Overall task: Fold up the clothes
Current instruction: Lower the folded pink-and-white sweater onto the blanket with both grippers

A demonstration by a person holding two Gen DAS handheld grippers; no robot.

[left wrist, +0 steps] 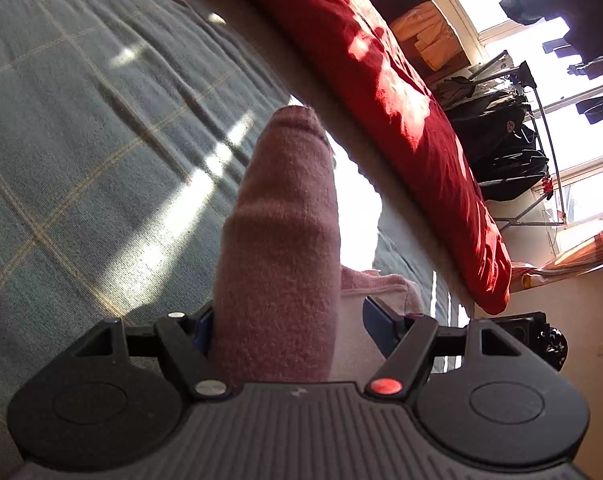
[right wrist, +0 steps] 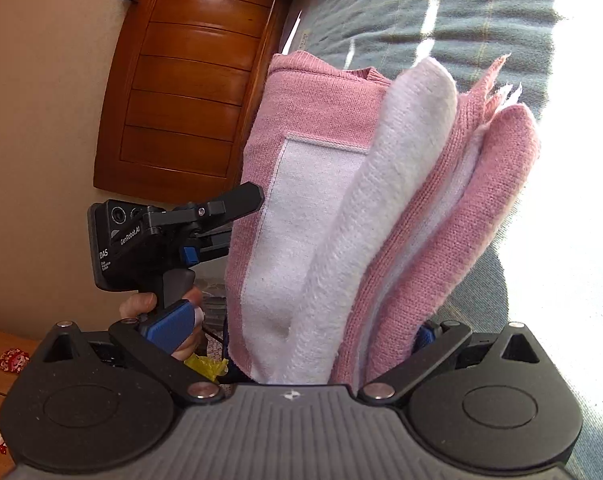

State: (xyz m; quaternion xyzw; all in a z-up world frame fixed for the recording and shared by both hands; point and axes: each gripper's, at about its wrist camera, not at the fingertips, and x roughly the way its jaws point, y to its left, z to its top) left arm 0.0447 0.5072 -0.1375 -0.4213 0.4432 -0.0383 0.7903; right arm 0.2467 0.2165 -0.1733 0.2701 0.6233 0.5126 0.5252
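Observation:
A folded pink knit garment [right wrist: 313,112] with white fleece lining and a white patch stands up between the wide-set jaws of my right gripper [right wrist: 297,332], held above the bed. In the right wrist view my left gripper [right wrist: 229,224] comes in from the left and grips the same bundle at its edge, with a person's hand [right wrist: 141,304] on its handle. The left wrist view shows a thick pink fold [left wrist: 285,240] rising between the blue pads of the left gripper [left wrist: 289,324]. More of the pink cloth [left wrist: 377,284] hangs beyond it.
A blue-grey checked bed cover [left wrist: 81,140] lies below, with sun patches. A red duvet [left wrist: 401,100] runs along its far side. Beyond it are a window, a metal rack and dark bags [left wrist: 505,140]. A wooden headboard [right wrist: 189,80] stands against the wall.

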